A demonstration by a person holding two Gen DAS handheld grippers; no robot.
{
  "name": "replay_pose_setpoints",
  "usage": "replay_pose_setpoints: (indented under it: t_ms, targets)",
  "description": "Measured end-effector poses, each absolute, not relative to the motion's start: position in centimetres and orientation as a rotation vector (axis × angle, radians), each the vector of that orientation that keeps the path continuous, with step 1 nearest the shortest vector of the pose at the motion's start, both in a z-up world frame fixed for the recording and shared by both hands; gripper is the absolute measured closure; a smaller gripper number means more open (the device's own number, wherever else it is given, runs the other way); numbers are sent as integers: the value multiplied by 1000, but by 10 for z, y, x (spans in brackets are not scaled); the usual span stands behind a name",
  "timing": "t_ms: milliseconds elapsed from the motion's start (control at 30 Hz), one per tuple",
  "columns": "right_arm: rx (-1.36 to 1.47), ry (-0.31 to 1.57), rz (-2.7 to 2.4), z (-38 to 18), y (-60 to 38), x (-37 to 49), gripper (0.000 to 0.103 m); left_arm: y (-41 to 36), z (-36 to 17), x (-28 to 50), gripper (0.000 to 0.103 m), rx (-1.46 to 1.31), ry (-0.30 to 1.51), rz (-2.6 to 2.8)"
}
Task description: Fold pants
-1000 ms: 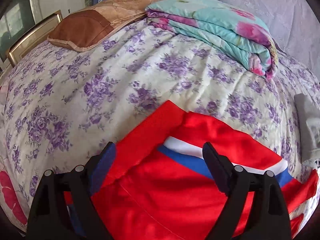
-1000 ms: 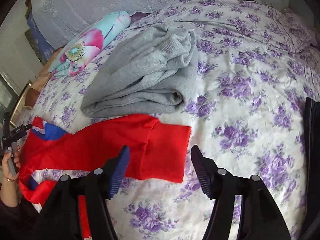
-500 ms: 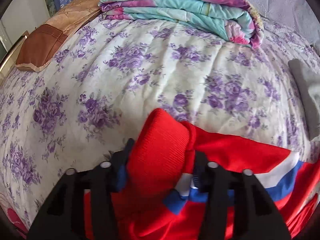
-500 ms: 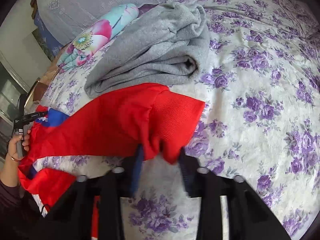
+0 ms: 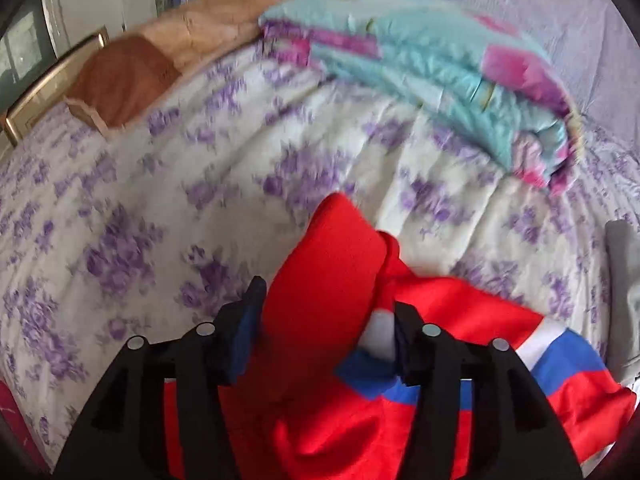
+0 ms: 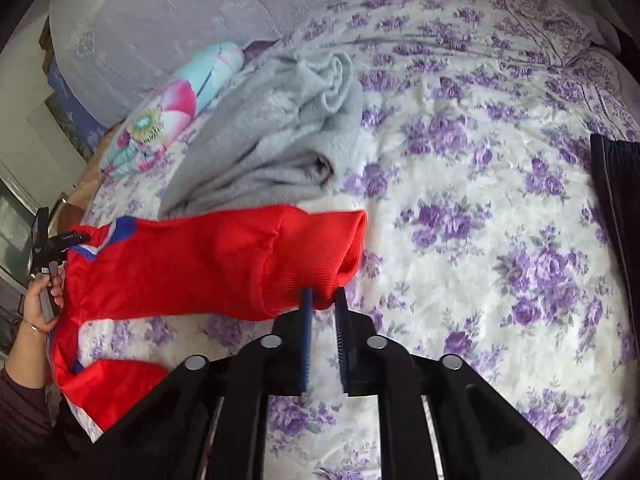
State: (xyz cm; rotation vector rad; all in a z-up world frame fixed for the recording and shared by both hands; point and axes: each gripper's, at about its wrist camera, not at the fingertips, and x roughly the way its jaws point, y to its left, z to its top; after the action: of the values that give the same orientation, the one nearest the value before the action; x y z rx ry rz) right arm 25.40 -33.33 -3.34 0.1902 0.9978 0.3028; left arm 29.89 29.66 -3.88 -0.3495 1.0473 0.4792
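Note:
The red pants (image 6: 200, 264) with blue and white stripes hang stretched between my two grippers above the flowered bed. My right gripper (image 6: 323, 300) is shut on the ribbed red cuff (image 6: 332, 256) of one leg. My left gripper (image 5: 326, 312) is shut on the bunched waist end of the pants (image 5: 332, 292), red ribbed band between its fingers, blue and white stripe (image 5: 560, 360) to the right. The left gripper also shows at the far left of the right wrist view (image 6: 48, 240), held by a hand.
A folded grey garment (image 6: 276, 140) lies on the bed behind the pants. A folded teal and pink quilt (image 5: 440, 72) and a brown pillow (image 5: 132, 76) lie at the head end. A black object (image 6: 616, 200) sits at the right edge.
Both grippers closed on the pants and lifted them off the bed; the leg is now pulled taut between them. The right jaws have closed further on the cuff.

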Motion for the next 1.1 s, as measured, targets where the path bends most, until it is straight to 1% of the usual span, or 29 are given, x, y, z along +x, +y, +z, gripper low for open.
replay_pose_setpoints:
  t_ms: [33, 67, 100, 133, 200, 267, 333, 367, 400, 433, 467, 500, 600, 633, 700, 767, 800, 833, 867, 900, 967, 1033, 1100]
  targets:
    - [184, 991, 289, -35, -333, 250, 64, 299, -45, 300, 36, -365, 1072, 468]
    - [176, 969, 266, -34, -334, 246, 55, 302, -45, 300, 25, -371, 1077, 460]
    - [179, 948, 256, -31, -337, 243, 52, 304, -42, 298, 19, -382, 1070, 455]
    - [205, 935, 263, -28, -342, 241, 50, 307, -37, 296, 16, -395, 1060, 446]
    - [275, 903, 265, -22, -354, 243, 31, 311, -27, 292, 12, -407, 1037, 445]
    - [359, 881, 244, -17, -365, 254, 26, 312, -20, 288, 10, -413, 1033, 432]
    - [410, 930, 265, -25, -364, 275, 26, 308, -21, 285, 10, -404, 1045, 420]
    - [409, 976, 275, -33, -358, 285, 29, 300, -27, 282, 9, -390, 1059, 418]
    - [403, 1030, 299, -43, -348, 293, 65, 294, -33, 281, 9, -374, 1072, 414]
    - [396, 1089, 341, -54, -336, 298, 84, 286, -40, 279, 9, -346, 1083, 416]
    - [364, 1106, 338, -56, -326, 297, 86, 278, -45, 277, 9, -304, 1091, 420]
    - [304, 1048, 313, -47, -319, 289, 89, 272, -49, 275, 9, -265, 1093, 422]
    - [196, 797, 327, 5, -315, 253, 89, 262, -54, 268, 8, -193, 1070, 421]
    - [181, 751, 338, 17, -319, 244, 89, 262, -54, 267, 8, -196, 1064, 415]
    - [168, 762, 329, 17, -328, 239, 89, 264, -55, 270, 6, -202, 1062, 411]
    - [165, 882, 294, -13, -334, 255, 89, 262, -57, 271, 5, -196, 1063, 421]
    - [155, 950, 278, -34, -333, 263, 86, 263, -59, 274, 5, -198, 1066, 428]
    - [138, 997, 251, -52, -332, 268, 83, 264, -59, 275, 4, -206, 1067, 433]
    - [142, 995, 240, -59, -333, 267, 79, 264, -59, 276, 4, -218, 1068, 435]
    - [160, 967, 229, -58, -336, 262, 65, 266, -59, 279, 5, -234, 1072, 433]
    - [208, 899, 212, -40, -341, 249, 44, 272, -50, 272, 5, -285, 1067, 410]
    - [221, 840, 240, -20, -340, 229, 42, 278, -31, 257, 5, -339, 1032, 386]
    - [250, 864, 338, -11, -332, 209, 42, 287, -2, 234, 5, -389, 971, 343]
